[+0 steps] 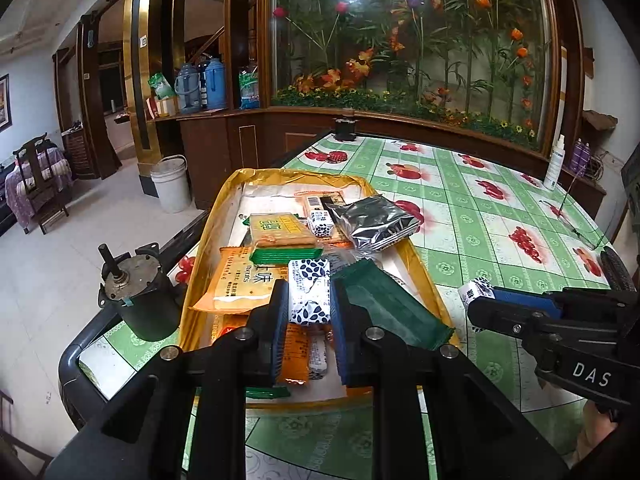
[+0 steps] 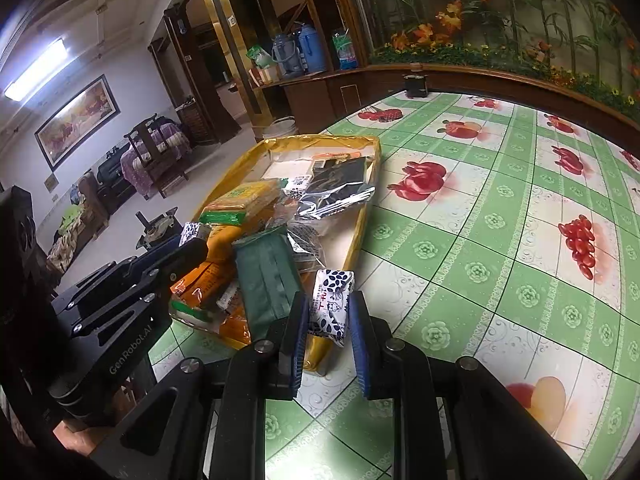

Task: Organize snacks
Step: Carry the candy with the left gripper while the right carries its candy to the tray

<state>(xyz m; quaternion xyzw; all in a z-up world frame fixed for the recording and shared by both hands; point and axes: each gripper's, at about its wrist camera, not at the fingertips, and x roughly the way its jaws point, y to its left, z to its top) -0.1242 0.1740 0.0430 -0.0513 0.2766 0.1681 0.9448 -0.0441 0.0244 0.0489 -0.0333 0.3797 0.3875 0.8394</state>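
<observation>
A gold-rimmed tray point(image 1: 200, 248) point(image 2: 362, 216) on the green tablecloth holds a heap of snacks: a dark green packet point(image 1: 380, 304) point(image 2: 268, 276), a silver-black bag point(image 1: 376, 220) point(image 2: 336, 192), yellow biscuits point(image 1: 276, 230) point(image 2: 244, 196) and an orange biscuit packet point(image 1: 240, 280). My left gripper point(image 1: 310, 300) point(image 2: 196, 240) hangs over the tray, shut on a white packet with blue leaf print point(image 1: 308, 296). My right gripper point(image 2: 329, 308) point(image 1: 478, 302) is just right of the tray's near corner, shut on a second white-and-blue packet point(image 2: 332, 304) point(image 1: 476, 289).
A dark electric motor point(image 1: 136, 292) stands on the table's left corner beside the tray. A small dark jar point(image 1: 345, 128) point(image 2: 416, 84) sits at the far edge and a spray bottle point(image 1: 556, 164) at the right. A white bucket point(image 1: 172, 184) stands on the floor.
</observation>
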